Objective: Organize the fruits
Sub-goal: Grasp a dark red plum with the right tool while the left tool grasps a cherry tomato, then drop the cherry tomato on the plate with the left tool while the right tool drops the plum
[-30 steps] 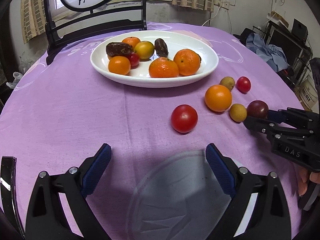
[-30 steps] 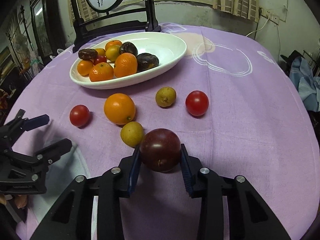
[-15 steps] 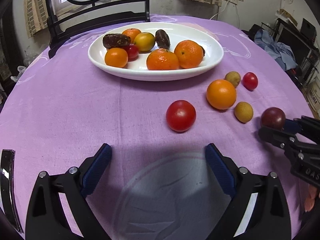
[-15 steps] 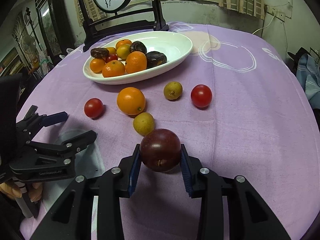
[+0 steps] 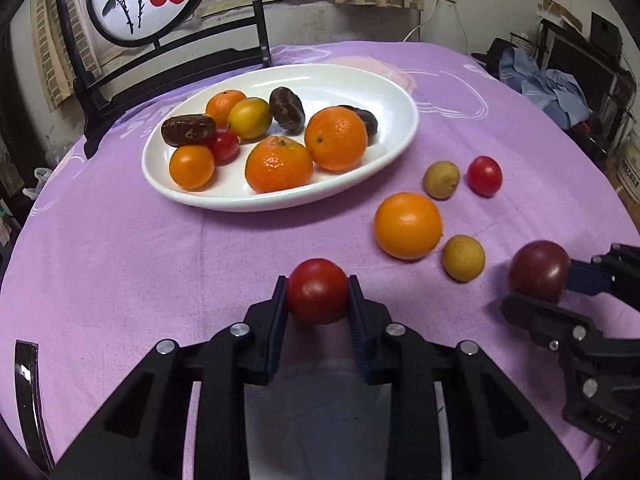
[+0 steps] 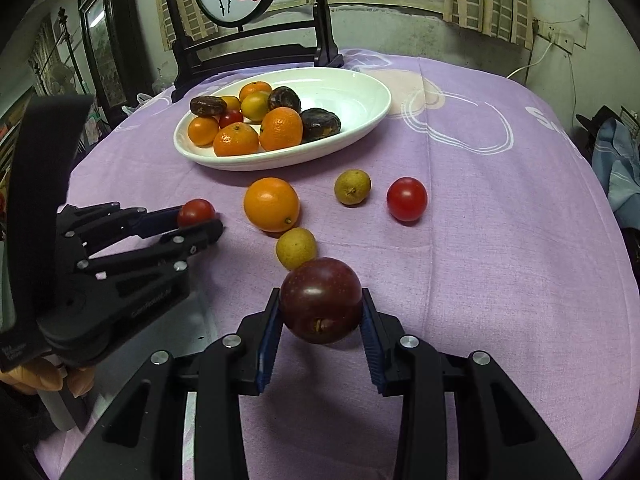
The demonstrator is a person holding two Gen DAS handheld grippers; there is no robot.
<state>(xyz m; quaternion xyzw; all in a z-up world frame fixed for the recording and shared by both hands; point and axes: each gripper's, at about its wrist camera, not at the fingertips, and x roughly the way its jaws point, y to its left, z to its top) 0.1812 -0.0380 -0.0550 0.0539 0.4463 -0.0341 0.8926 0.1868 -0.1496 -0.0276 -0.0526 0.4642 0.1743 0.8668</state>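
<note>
My left gripper [image 5: 318,300] is shut on a red tomato [image 5: 317,290] near the table's front; it also shows in the right wrist view [image 6: 196,213]. My right gripper [image 6: 320,316] is shut on a dark purple plum [image 6: 321,304], held just above the cloth; the plum also shows at the right of the left wrist view [image 5: 539,271]. The white oval plate [image 5: 384,152] at the back holds several oranges, dark fruits and a small tomato. On the cloth lie an orange [image 5: 408,226], two small yellow-green fruits [image 5: 463,258] [image 5: 441,179] and a small red tomato [image 5: 484,175].
A purple cloth [image 5: 120,248] covers the round table. A dark wooden chair [image 5: 168,60] stands behind the plate. Clothes and clutter [image 5: 548,88] lie beyond the table's right edge.
My left gripper moved forward and closed on the red tomato, which was lying free before. My right gripper drew back and lifted a little with the plum still in it.
</note>
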